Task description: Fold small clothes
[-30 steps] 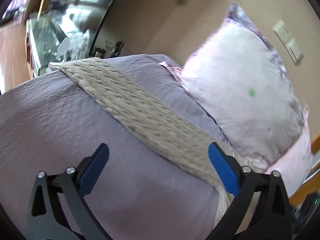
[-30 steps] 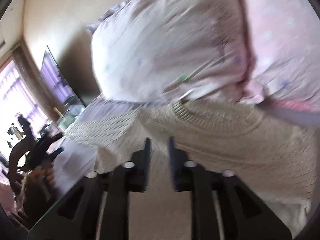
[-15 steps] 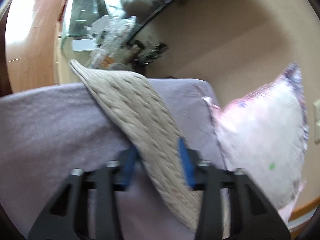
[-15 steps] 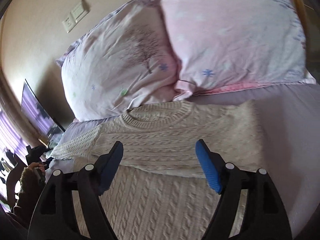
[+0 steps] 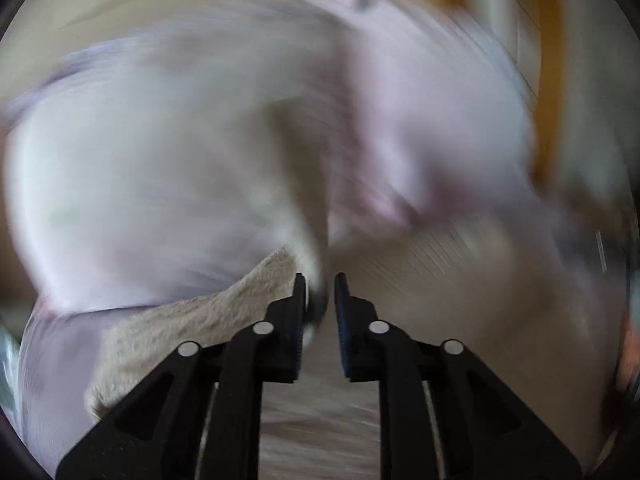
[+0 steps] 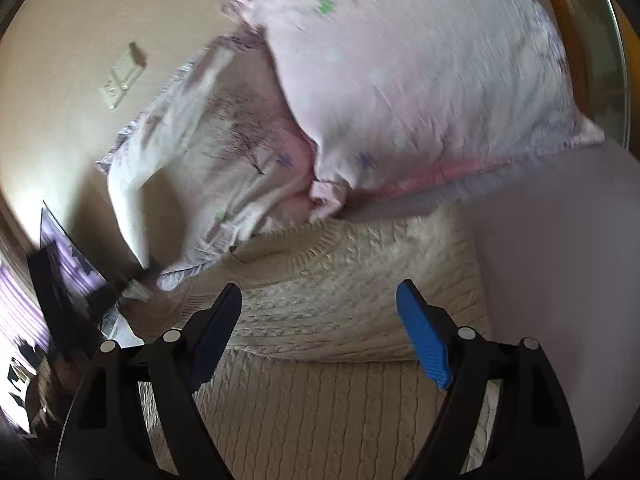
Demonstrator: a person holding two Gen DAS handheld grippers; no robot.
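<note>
A cream cable-knit sweater (image 6: 340, 292) lies on the lilac bed sheet (image 6: 560, 240), its collar toward the pillows and its right side folded over the body. My right gripper (image 6: 320, 308) is open and empty just above the sweater's middle. My left gripper (image 5: 320, 292) is shut on the sweater's left sleeve (image 5: 200, 320), which hangs lifted from its jaws; the left wrist view is heavily blurred. In the right wrist view the lifted sleeve (image 6: 132, 192) rises at the left in front of the pillows.
Two pale pink patterned pillows (image 6: 400, 80) lean against the beige wall behind the sweater. A wall switch plate (image 6: 120, 80) is at upper left. A dark TV screen (image 6: 60, 260) stands at far left. A wooden bed frame (image 6: 580, 40) runs at right.
My left gripper closed on the sleeve, lifted it and swung it toward the sweater's body. My right gripper opened and pulled back over the sweater's middle.
</note>
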